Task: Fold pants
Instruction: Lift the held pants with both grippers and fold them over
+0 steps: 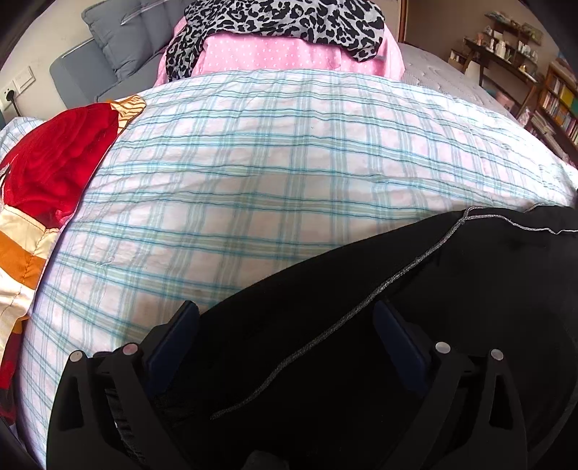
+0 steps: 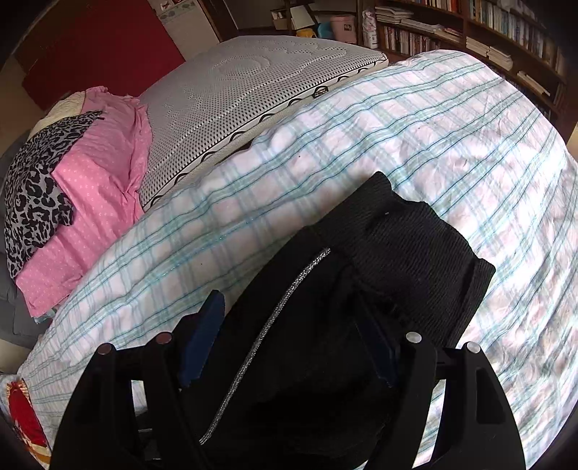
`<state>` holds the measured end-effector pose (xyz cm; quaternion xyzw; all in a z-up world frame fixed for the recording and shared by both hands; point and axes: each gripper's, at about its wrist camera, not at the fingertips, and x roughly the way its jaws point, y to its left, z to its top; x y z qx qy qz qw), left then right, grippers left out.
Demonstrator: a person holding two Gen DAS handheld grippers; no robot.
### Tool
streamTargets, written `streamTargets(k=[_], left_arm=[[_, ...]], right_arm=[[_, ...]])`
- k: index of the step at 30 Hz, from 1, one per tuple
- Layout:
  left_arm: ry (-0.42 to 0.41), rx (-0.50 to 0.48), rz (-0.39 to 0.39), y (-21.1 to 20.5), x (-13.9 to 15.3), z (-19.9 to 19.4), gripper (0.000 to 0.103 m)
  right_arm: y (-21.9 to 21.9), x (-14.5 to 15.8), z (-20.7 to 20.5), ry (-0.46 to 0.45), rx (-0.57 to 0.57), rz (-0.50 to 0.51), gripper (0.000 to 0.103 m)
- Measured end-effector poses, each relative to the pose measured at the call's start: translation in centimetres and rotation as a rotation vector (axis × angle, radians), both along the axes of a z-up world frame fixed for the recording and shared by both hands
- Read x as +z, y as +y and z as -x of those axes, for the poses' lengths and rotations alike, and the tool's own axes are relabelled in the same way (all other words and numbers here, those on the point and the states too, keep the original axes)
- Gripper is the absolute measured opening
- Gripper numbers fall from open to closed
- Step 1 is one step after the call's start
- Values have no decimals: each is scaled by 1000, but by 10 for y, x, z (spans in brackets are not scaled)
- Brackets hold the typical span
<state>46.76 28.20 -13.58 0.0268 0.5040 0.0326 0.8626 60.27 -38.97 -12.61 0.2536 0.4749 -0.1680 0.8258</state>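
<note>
A bed spread with a pale checked sheet [image 1: 274,173] fills the left wrist view, a grey sofa [image 1: 119,47] and a wall socket [image 1: 11,95] behind it at left, bookshelves [image 1: 556,105] at far right. The left gripper [image 1: 285,318] points low across the sheet, its two blue-padded fingers [image 1: 173,343] spread wide with the black pants [image 1: 451,289] lying between them; neither pad is seen pressing the cloth, so it grips nothing. A glittery silver stripe [image 1: 361,307] runs up the pants toward the right. A red and orange cloth [image 1: 54,162] lies at the sheet's left edge, and a pink cloth [image 1: 281,58] topped by a leopard-print one [image 1: 281,21] is heaped at the far edge. Bare sheet stretches ahead of the fingers.

From the right wrist, a grey mattress [image 2: 253,97] shows beyond the sheet [image 2: 451,137], with bookshelves [image 2: 469,29] and a dark red panel [image 2: 94,43] along the wall. The right gripper [image 2: 300,332] (also held low) has its fingers [image 2: 202,340] wide apart astride the pants [image 2: 310,361], grasping nothing. The ribbed waistband [image 2: 412,253] lies ahead, flat on the sheet. The pink cloth [image 2: 97,202] and leopard-print cloth [image 2: 32,195] sit at left, well apart from the pants; open sheet lies to the right.
</note>
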Motion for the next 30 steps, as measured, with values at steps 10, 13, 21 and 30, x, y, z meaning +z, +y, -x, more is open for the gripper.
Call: streamTargets(k=[10,13,21,30], left_arm=[[56,-73,25,-3,-8,-25,92],[44,-122,48,-7,-4,-22,66],[-22,-106,118,-5,24,2,6],[-188,-103,16,-19,78,87,4]], right_arm=[[-1,12,25,-28,15,112,16],[-10,26,44,-64,7,84,15],[-30,57,108,-152,-43,-11,15],[-45,80,196,-219,-76,-66,14]])
